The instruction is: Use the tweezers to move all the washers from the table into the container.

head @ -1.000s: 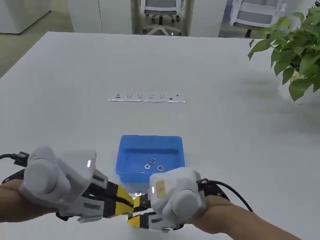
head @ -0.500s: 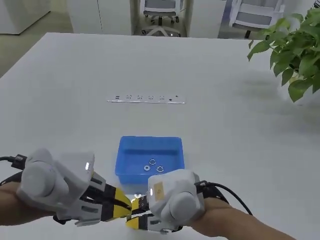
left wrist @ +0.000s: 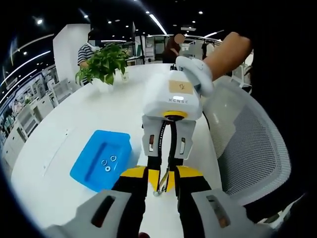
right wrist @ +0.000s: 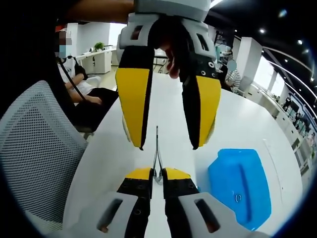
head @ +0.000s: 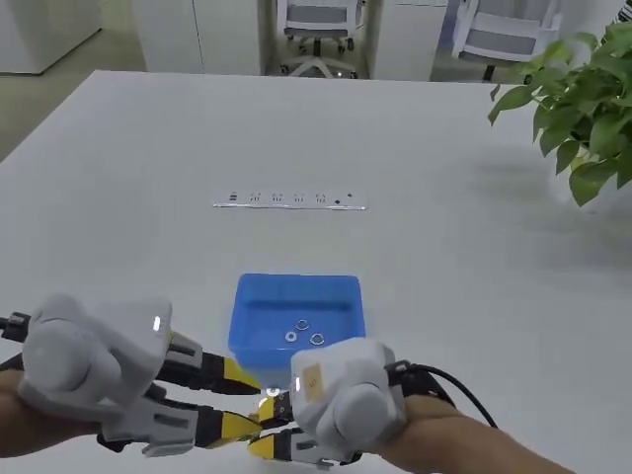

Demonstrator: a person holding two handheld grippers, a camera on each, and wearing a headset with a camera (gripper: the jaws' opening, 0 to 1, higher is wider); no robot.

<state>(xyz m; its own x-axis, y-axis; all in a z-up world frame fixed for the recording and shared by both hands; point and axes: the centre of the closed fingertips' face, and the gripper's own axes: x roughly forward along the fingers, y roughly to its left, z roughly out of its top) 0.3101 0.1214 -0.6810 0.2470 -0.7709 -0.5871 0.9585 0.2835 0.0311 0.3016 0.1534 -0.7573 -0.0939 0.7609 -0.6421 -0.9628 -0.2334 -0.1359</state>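
Observation:
A blue container point(head: 249, 296) sits on the white table with three washers point(head: 301, 331) lying inside it. It lies to the left in the left gripper view point(left wrist: 91, 153) and to the right in the right gripper view point(right wrist: 233, 171). My right gripper point(right wrist: 157, 174) is shut on thin metal tweezers point(right wrist: 157, 146), which point forward over the table. Facing it, my left gripper point(left wrist: 162, 176) is open, its yellow jaws spread on either side of the tweezers point(left wrist: 162, 186). Both grippers meet just in front of the container, left gripper point(head: 242, 400) and right gripper point(head: 269, 425).
A flush socket panel point(head: 289, 197) lies mid-table beyond the container. A potted plant point(head: 583, 109) stands at the right edge. Office chairs point(head: 316, 25) stand past the far edge, and a mesh chair point(left wrist: 252, 144) is behind the near edge. People sit in the background.
My left gripper's jaws have spread apart; a second ago they sat close together at the tweezers. The right gripper has kept its hold. The head camera has tilted slightly.

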